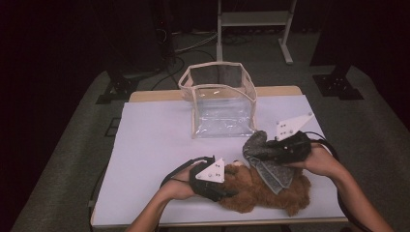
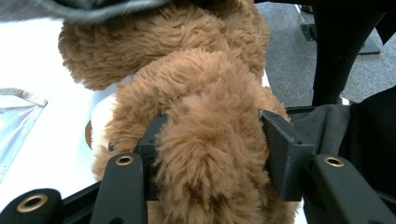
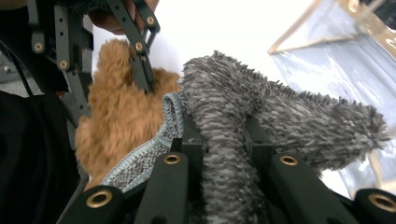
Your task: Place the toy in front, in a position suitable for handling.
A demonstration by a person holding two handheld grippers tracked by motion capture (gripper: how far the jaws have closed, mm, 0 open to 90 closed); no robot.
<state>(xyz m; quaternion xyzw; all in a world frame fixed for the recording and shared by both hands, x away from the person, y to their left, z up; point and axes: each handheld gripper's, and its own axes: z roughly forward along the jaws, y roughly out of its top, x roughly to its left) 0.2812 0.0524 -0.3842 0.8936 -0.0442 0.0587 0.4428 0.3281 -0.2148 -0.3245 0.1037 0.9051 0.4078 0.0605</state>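
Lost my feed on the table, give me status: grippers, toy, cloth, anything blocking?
Left gripper shut on brown plush toy. Right gripper shut on grey cloth, draped over toy. Clear bag stands open behind, apart. Nothing in the way.

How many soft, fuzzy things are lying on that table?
2: a brown teddy bear near the front edge, clamped by the left gripper, and a grey cloth draped over it, pinched by the right gripper.

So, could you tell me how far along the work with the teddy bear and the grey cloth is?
Done: both are gripped. In hand: the left gripper clamps the brown teddy bear on the table, and the right gripper pinches the grey cloth lying over it. Left: possibly both go into the clear bag, which stands open.
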